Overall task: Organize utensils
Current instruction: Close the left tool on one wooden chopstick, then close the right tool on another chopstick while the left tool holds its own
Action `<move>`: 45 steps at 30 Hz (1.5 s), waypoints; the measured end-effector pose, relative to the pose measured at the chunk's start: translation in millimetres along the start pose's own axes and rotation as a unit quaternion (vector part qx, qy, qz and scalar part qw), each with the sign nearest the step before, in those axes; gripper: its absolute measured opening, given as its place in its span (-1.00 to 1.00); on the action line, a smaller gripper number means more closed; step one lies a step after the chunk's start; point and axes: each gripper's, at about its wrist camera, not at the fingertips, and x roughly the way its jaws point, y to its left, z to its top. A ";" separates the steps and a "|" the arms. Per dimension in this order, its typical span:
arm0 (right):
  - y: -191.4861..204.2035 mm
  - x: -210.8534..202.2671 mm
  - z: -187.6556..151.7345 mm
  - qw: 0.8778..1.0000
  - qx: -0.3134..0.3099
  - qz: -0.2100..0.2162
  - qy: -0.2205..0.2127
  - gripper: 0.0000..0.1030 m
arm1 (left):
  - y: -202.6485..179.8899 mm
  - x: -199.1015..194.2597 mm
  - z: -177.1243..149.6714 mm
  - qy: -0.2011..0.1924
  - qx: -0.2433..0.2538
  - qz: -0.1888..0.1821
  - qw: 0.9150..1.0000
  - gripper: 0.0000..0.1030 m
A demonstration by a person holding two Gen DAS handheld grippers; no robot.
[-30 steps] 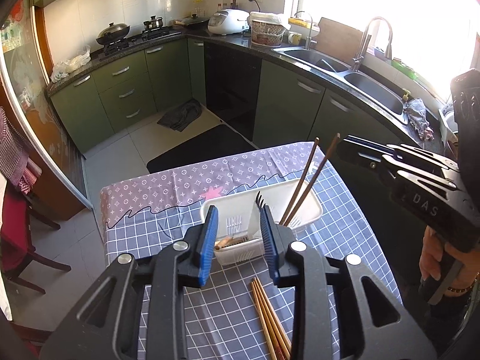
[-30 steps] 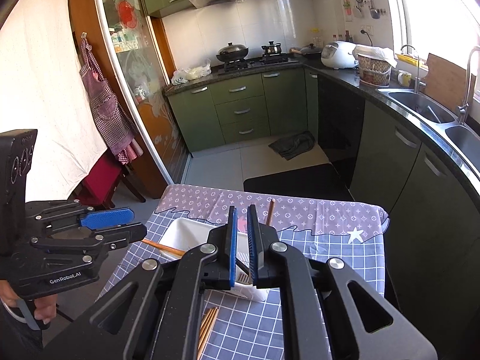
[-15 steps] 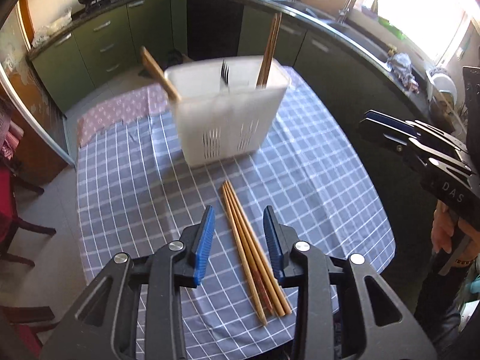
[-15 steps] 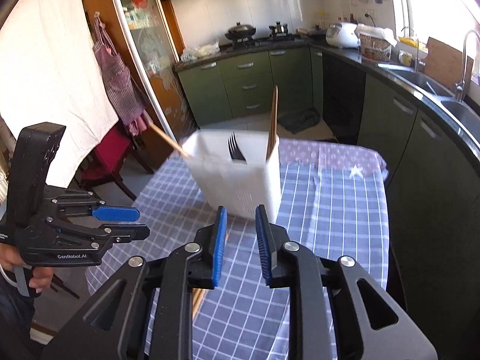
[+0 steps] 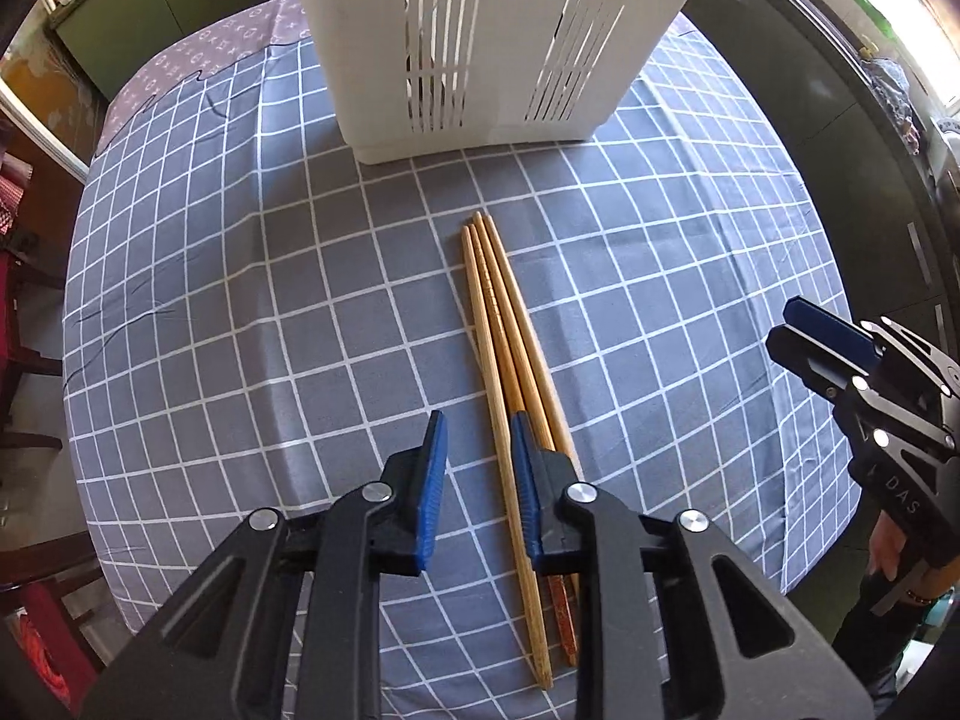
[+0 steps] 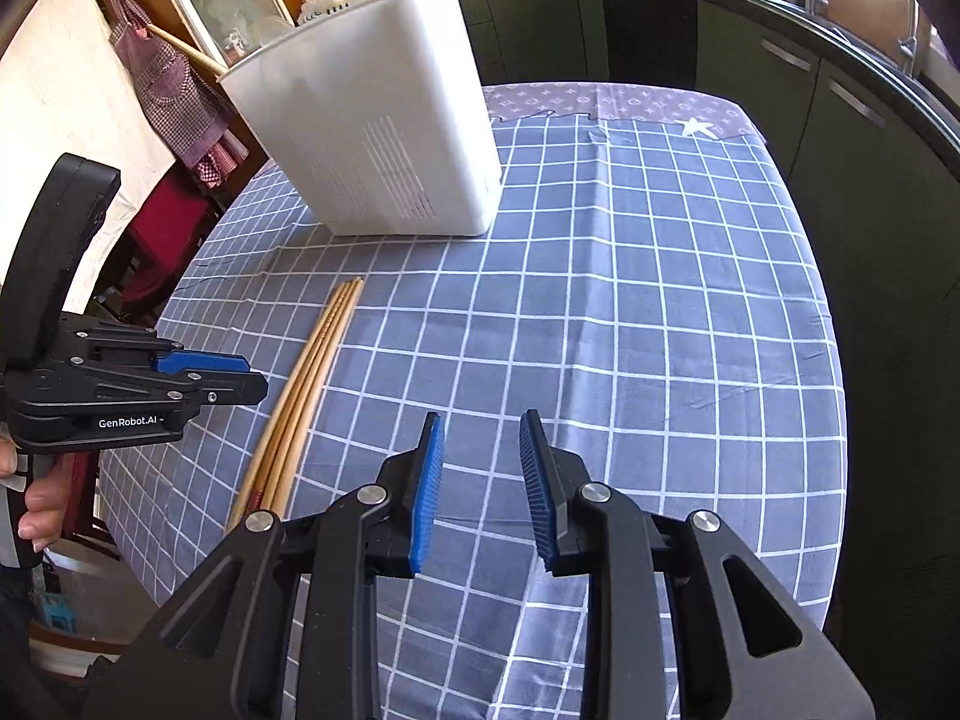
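Three wooden chopsticks (image 5: 507, 330) lie side by side on the grey checked tablecloth (image 5: 240, 300); they also show in the right wrist view (image 6: 312, 372). A white slotted utensil holder (image 5: 492, 36) stands behind them, also in the right wrist view (image 6: 372, 138), with a wooden handle (image 6: 180, 51) sticking out. My left gripper (image 5: 477, 438) is open and low over the chopsticks, its right finger resting over them. It shows from the side in the right wrist view (image 6: 240, 375). My right gripper (image 6: 480, 438) is open and empty over bare cloth; it shows in the left wrist view (image 5: 810, 330).
The table edge (image 6: 834, 360) runs along the right, with dark green kitchen cabinets (image 6: 870, 138) beyond. A red chair (image 6: 156, 228) and a hanging checked apron (image 6: 174, 102) are at the left of the table.
Both grippers have dropped down toward the table. The left one has closed in on the chopsticks. The right gripper has opened wider and sits over bare cloth.
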 end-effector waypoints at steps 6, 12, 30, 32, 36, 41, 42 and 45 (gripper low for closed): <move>-6.4 3.5 -0.1 1.000 0.008 0.008 0.003 -0.49 | -15.0 18.0 11.5 0.017 0.010 0.020 1.000 -0.70; -8.1 4.1 -1.2 1.000 0.009 0.020 0.002 -0.49 | -33.6 35.3 22.7 0.034 0.016 0.047 0.998 -0.71; -5.0 11.9 0.0 0.999 0.013 0.025 0.019 -0.41 | -43.3 37.8 25.9 0.024 0.018 0.055 0.998 -0.86; 1.6 15.4 3.3 0.999 0.007 0.028 0.025 -0.41 | -37.6 36.8 23.3 0.024 0.015 0.056 0.998 -0.86; 23.0 26.0 13.7 0.998 -0.008 0.045 0.039 -0.41 | -18.4 37.1 15.7 0.025 0.007 0.058 0.998 -0.86; 56.8 45.8 29.3 0.995 -0.027 0.069 0.065 -0.44 | 1.4 34.2 7.8 0.023 -0.006 0.050 0.998 -0.86; 63.3 50.5 31.7 0.994 -0.032 0.070 0.072 -0.49 | 4.9 33.4 6.3 0.021 -0.008 0.048 0.999 -0.86; 77.8 62.0 38.0 0.994 -0.041 0.063 0.084 -0.50 | 18.9 28.1 1.4 0.013 -0.010 0.042 0.999 -0.86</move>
